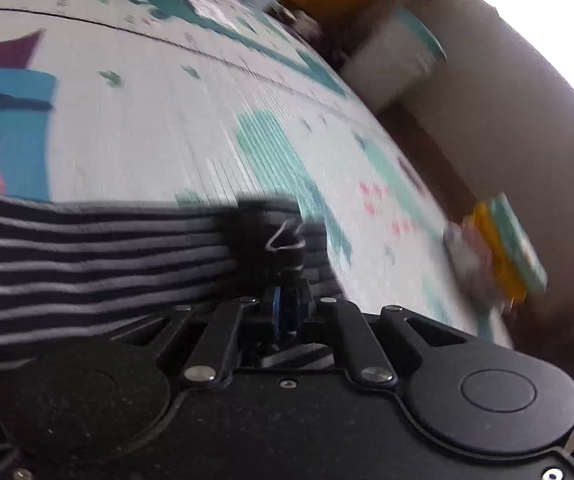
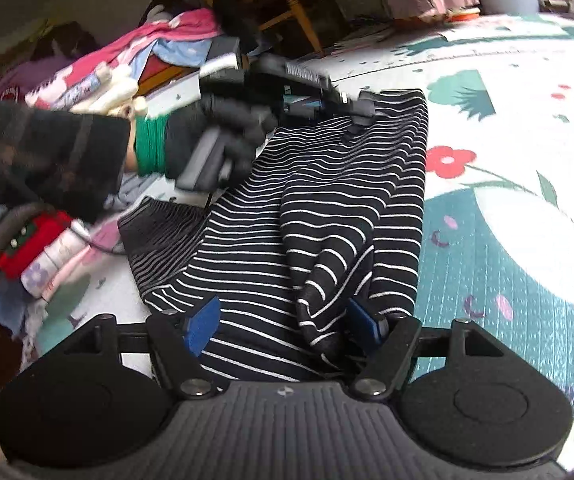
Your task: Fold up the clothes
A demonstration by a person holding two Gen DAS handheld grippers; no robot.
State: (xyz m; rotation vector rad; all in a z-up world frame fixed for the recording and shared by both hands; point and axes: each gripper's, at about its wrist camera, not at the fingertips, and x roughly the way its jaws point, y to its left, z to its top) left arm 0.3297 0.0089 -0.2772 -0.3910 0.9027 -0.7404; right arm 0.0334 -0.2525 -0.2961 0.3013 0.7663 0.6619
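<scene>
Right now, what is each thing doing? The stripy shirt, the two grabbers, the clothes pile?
Striped shirt: lying partly folded on the play mat, one sleeve laid over its body.
Left gripper: shut, pinching the shirt's far edge.
Right gripper: open, blue pads either side of the shirt's near end.
Clothes pile: heaped loosely, unfolded, beyond the gloved hand.

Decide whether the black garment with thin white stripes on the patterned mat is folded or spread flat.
Partly folded. In the right wrist view the black garment with thin white stripes has one layer doubled over another, with a loose corner sticking out at its left.
</scene>
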